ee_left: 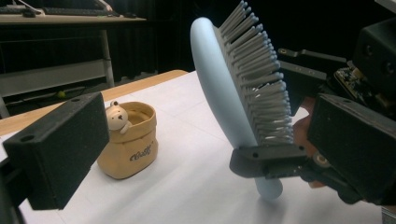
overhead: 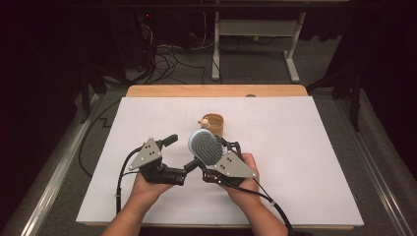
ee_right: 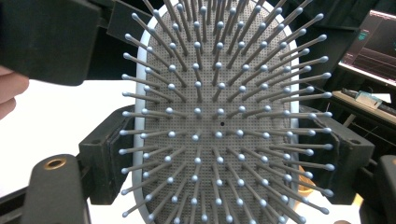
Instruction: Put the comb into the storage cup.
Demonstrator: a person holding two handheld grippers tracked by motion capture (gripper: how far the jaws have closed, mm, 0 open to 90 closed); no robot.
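Hairbrush (overhead: 205,147), pale blue plastic oval with grey bristles, stands upright, clamped at its sides by my right gripper (overhead: 216,160). I judge it light, stiff, slippery-backed; its handle, below those jaws, suits my open left gripper (overhead: 184,155).

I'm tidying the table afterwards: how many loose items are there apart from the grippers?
2. The blue hairbrush is held upright above the sheet near the table's middle by the right gripper; the tan fabric pouch with its little bear stands just behind it.

Unreadable script on tan pouch (ee_left: 128,144)
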